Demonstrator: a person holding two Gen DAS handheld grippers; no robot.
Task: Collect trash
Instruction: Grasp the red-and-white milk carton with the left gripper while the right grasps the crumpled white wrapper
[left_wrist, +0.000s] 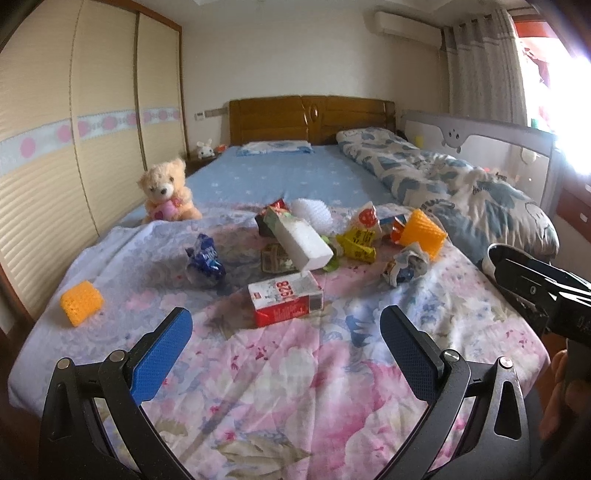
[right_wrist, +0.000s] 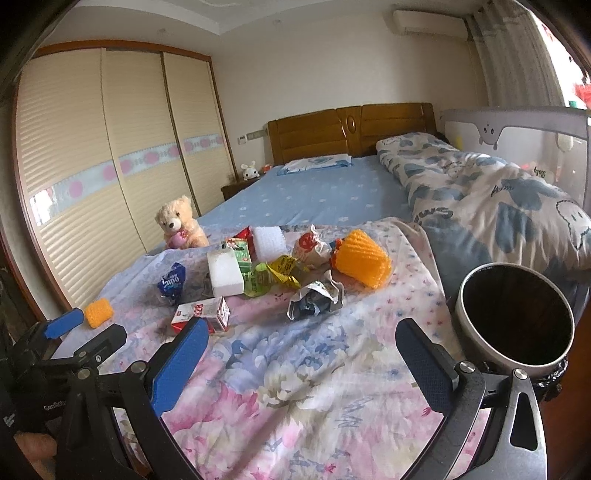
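Observation:
Trash lies scattered on the floral sheet of the bed. A red and white carton (left_wrist: 284, 302) (right_wrist: 201, 314) is nearest, just ahead of my left gripper (left_wrist: 286, 328), which is open and empty. Behind it lie a white foam block (left_wrist: 303, 242) (right_wrist: 224, 272), a blue wrapper (left_wrist: 205, 256) (right_wrist: 171, 282), yellow wrappers (left_wrist: 356, 243) (right_wrist: 282, 271), a crumpled silver wrapper (left_wrist: 406, 264) (right_wrist: 314, 299) and orange foam nets (left_wrist: 423, 232) (right_wrist: 364, 262) (left_wrist: 81, 302). My right gripper (right_wrist: 299, 347) is open and empty, over the sheet in front of the silver wrapper.
A round metal bin (right_wrist: 513, 314) with a dark inside stands at the bed's right edge. A teddy bear (left_wrist: 166, 192) (right_wrist: 181, 223) sits at the left. A folded quilt (left_wrist: 443, 173) lies along the right. A wardrobe (left_wrist: 74, 147) lines the left wall.

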